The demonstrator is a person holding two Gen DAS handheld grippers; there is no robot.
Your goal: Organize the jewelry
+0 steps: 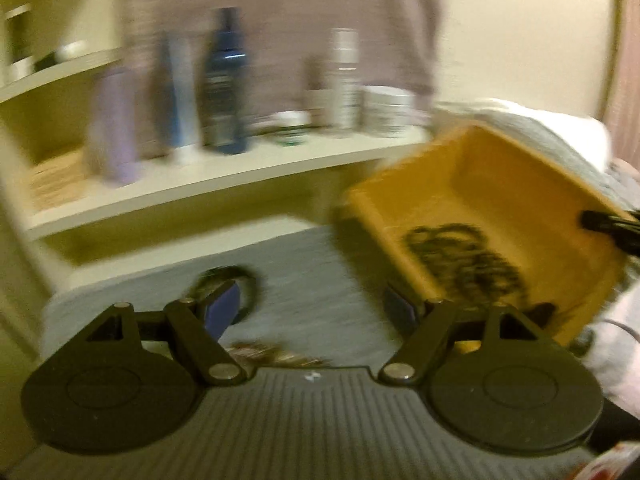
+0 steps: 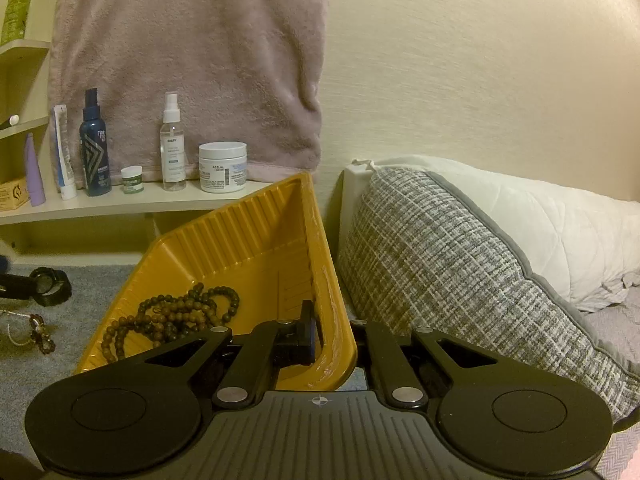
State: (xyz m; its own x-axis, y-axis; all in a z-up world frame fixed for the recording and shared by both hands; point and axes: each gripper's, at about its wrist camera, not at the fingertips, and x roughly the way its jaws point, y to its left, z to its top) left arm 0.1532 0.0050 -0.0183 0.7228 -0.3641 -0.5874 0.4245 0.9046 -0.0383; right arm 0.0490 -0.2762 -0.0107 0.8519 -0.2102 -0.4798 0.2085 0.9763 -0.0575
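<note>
Tray of yellow plastic sits tilted on the grey bed, its right rim pinched by the right tool: 1 finger lies inside the wall, the other outside, so this tool is clenched on the tray. Brown wooden beads lie heaped in the tray's lower part. Left of the tray, on the bed cover, rest a black watch and a small beaded bracelet, well apart from the beads.

The left tool hangs above the bed with its fingers spread wide and nothing between them; its view is blurred. The watch shows just past its left finger, and the tray stands to its right.

Against the wall, a shelf carries 1 dark blue bottle, 1 clear spray bottle and 1 white jar. A grey woven pillow lies just beside the tray's right side.
</note>
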